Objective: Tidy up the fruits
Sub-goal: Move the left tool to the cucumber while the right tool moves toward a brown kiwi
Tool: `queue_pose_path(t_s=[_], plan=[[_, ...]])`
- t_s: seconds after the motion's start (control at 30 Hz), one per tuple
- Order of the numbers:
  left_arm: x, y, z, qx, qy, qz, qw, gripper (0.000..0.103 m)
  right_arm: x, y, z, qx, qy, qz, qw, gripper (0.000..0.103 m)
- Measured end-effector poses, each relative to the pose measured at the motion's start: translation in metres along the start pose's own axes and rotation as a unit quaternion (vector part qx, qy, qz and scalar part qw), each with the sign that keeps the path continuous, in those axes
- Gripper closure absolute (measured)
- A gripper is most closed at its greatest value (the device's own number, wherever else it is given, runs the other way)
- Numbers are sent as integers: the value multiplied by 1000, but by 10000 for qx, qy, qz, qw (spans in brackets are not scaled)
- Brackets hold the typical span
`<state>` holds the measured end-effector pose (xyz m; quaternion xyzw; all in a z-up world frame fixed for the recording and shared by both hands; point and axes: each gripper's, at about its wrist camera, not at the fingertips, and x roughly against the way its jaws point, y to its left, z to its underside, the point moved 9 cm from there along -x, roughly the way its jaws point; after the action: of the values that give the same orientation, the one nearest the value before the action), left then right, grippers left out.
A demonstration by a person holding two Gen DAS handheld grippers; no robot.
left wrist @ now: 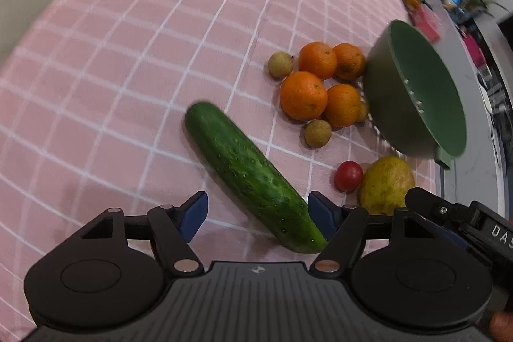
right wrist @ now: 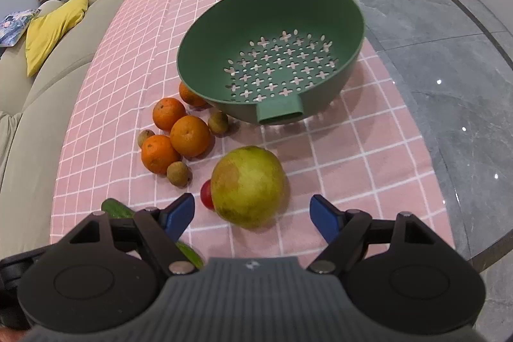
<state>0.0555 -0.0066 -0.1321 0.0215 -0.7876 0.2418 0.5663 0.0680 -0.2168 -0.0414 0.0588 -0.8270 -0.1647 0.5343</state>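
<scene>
My left gripper [left wrist: 258, 215] is open around the smooth, stiff cucumber [left wrist: 250, 178], low middle; I'd grab its middle.

Colander [right wrist: 272, 53] ringed left by 4 oranges [right wrist: 189, 136]; right side free.

I see a pink checked tablecloth [right wrist: 368, 149] that looks like soft matt cloth, lying over a grey stone-like tabletop [right wrist: 449, 53] polished enough to mirror the lights. The green colander [right wrist: 272, 21] reads as matt plastic. The cucumber [left wrist: 250, 178] has a glossy, bumpy skin; the oranges [right wrist: 189, 135] are dimpled with a dull sheen. The cherry tomato [left wrist: 348, 176] is smooth and shiny. The big yellow-green fruit [right wrist: 248, 186] looks matt and blotchy. My gripper bodies look like matt black plastic with blue pads [left wrist: 194, 215].
</scene>
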Motion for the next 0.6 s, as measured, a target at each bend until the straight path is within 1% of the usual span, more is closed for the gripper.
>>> queue_pose_path(t_s=[0.03, 0.1, 0.13, 0.2, 0.23, 0.33, 0.37, 0.5, 0.57, 0.6], plan=[[-4, 1, 2, 90, 38, -29, 9999, 20, -3, 1, -1, 20, 16, 23, 10000, 27], [-9, 1, 4, 283, 26, 24, 9996, 20, -10, 3, -4, 47, 29, 95, 9999, 27], [-11, 1, 4, 374, 3, 51, 9993, 20, -10, 2, -5, 82, -7, 194, 9998, 27], [-14, 1, 4, 504, -38, 92, 9987, 19, -3, 4, -11, 274, -237, 347, 9987, 27], [-15, 0, 3, 550, -68, 100, 9984, 19, 2, 6, -14, 370, -342, 332, 9982, 27], [-18, -6, -2, 586, -147, -18, 9982, 19, 11, 13, -20, 533, -551, 190, 9969, 27], [-20, -8, -4, 562, -176, -63, 9982, 19, 11, 14, -20, 549, -556, 176, 9968, 27], [-24, -14, -8, 427, -291, -449, 9977, 20, 9, 15, -20, 559, -492, 142, 9971, 27], [-25, -15, -8, 379, -345, -681, 9964, 34, 10, 15, -20, 577, -518, 147, 9969, 27], [-24, -16, -8, 317, -381, -766, 9958, 38, 10, 15, -20, 584, -536, 154, 9967, 27]])
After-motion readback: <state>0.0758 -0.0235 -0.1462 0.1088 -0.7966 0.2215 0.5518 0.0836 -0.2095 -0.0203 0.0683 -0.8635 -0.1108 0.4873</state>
